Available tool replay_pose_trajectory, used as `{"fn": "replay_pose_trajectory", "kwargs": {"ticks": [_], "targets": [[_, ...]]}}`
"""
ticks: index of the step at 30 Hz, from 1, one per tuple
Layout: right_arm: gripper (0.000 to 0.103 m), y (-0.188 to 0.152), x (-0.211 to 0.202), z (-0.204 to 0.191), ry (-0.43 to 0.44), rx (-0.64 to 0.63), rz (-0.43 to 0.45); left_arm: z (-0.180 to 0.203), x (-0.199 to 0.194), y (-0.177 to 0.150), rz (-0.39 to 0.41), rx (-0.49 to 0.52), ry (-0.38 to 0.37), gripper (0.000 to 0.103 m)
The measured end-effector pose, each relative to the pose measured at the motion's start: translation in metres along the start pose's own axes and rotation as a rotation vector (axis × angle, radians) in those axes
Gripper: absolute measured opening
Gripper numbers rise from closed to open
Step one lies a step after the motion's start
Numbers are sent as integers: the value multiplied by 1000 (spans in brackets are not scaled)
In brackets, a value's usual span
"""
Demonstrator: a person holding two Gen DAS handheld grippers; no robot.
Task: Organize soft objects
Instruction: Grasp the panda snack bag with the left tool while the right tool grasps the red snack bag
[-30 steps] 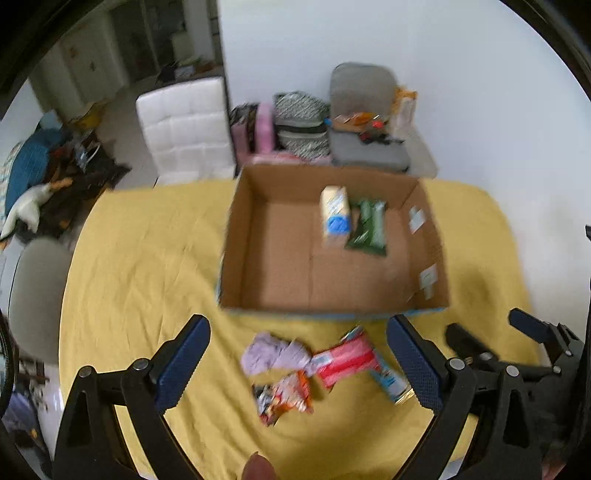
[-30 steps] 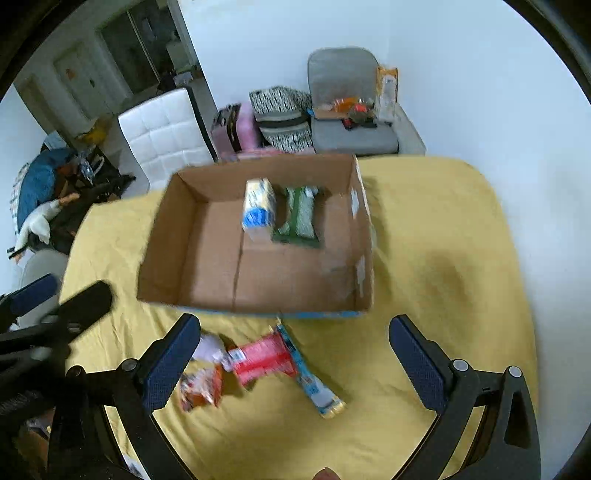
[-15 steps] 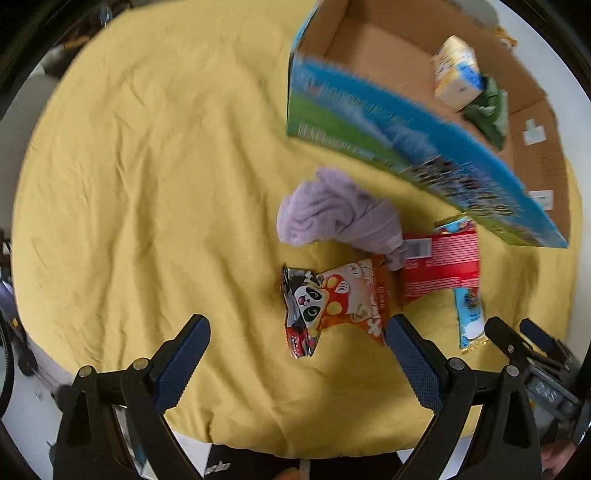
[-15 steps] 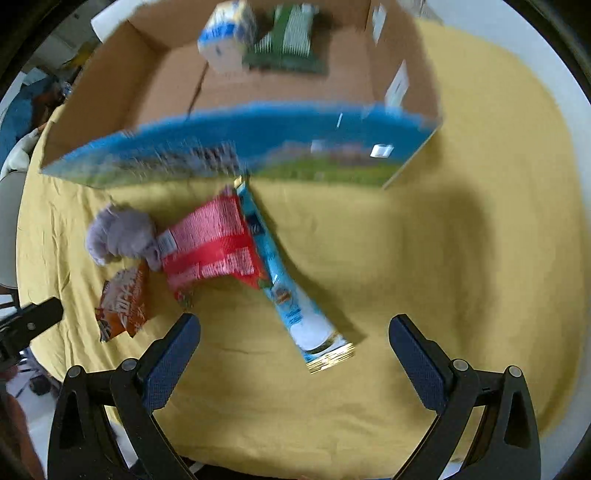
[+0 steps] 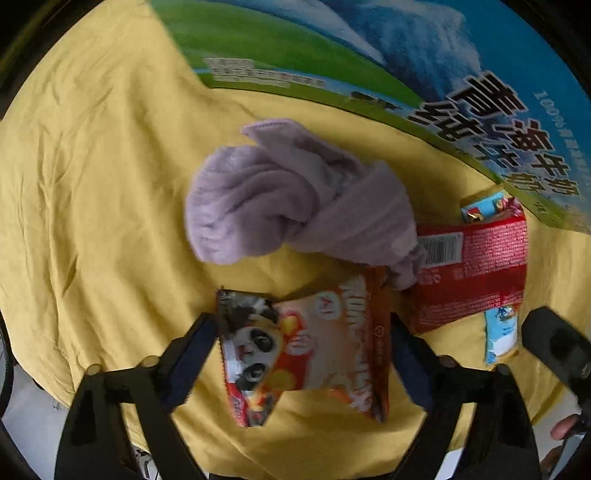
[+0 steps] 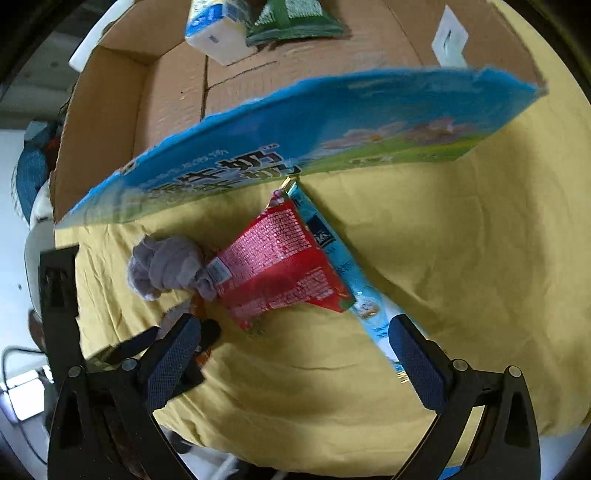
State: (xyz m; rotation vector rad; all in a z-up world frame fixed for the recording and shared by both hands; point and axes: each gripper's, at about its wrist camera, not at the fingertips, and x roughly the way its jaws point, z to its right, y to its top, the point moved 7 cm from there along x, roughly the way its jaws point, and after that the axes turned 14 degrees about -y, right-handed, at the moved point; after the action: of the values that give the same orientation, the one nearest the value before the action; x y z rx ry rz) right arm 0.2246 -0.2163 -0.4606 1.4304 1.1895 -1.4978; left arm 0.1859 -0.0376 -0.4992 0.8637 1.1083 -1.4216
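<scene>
The left gripper [image 5: 303, 354] has its jaws apart, straddling the panda snack packet [image 5: 306, 347], whose lower end is blurred. Just behind it lies the lilac towel [image 5: 291, 199], overlapping the red packet [image 5: 476, 266], which hides most of the long blue wrapper [image 6: 332, 243]. The right gripper [image 6: 295, 350] is spread wide above the yellow cloth [image 6: 461, 258]. The cardboard box [image 6: 110, 118] holds a white carton [image 6: 221, 26] and green packet [image 6: 291, 22], both cut off.

Yellow-clothed table [image 6: 461, 258], cardboard box [image 6: 177, 96], purple cloth [image 5: 288, 195], panda snack bag [image 5: 306, 350], red packet [image 6: 277, 262]
</scene>
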Motion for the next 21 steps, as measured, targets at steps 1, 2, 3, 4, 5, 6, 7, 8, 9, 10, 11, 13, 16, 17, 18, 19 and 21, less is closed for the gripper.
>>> {"fn": "replay_pose_trajectory", "kwargs": {"ticks": [1,2,3,4,5,6,7,8,9,10,11,13,16,17,18,19,21], "targets": [[103,0,3,-2,28,26,-16,-3,-3,-1,13,-4,-4,81],[103,-1,6,-2,37,55,-27,-6,-5,-3,23,-8,-3,80],[103,-1,9,-2,60,97,-40,-10,-7,-6,33,-16,6,79],[102,-1,13,-2,92,134,-54,-13,-9,-8,40,-24,12,79],[101,-1,17,-2,122,177,-64,-18,-10,-10,45,-36,19,79],[101,-1,18,-2,147,215,-66,-22,-11,-12,50,-47,24,79],[101,1,20,-2,167,267,-62,-26,-12,-14,54,-59,27,79],[101,2,21,-2,182,291,-57,-29,-13,-16,57,-69,26,79],[101,3,22,-3,199,311,-54,-30,-13,-18,56,-74,26,79],[101,5,24,-5,201,328,-53,-35,-14,-19,57,-76,28,79],[101,7,25,-7,204,341,-44,-37,-15,-21,58,-75,39,79],[93,12,30,-11,188,356,-37,-35,-11,-18,54,-73,50,79],[76,17,36,-11,146,386,-26,-41,-13,-18,53,-69,59,79],[67,18,36,-11,136,385,-16,-37,-13,-19,51,-72,60,79],[63,17,37,-10,124,378,-13,-38,-14,-19,49,-72,58,79],[61,16,38,-9,114,359,-14,-41,-15,-17,50,-68,58,79],[58,12,39,-3,96,312,-28,-45,-17,-10,44,-63,55,79]]}}
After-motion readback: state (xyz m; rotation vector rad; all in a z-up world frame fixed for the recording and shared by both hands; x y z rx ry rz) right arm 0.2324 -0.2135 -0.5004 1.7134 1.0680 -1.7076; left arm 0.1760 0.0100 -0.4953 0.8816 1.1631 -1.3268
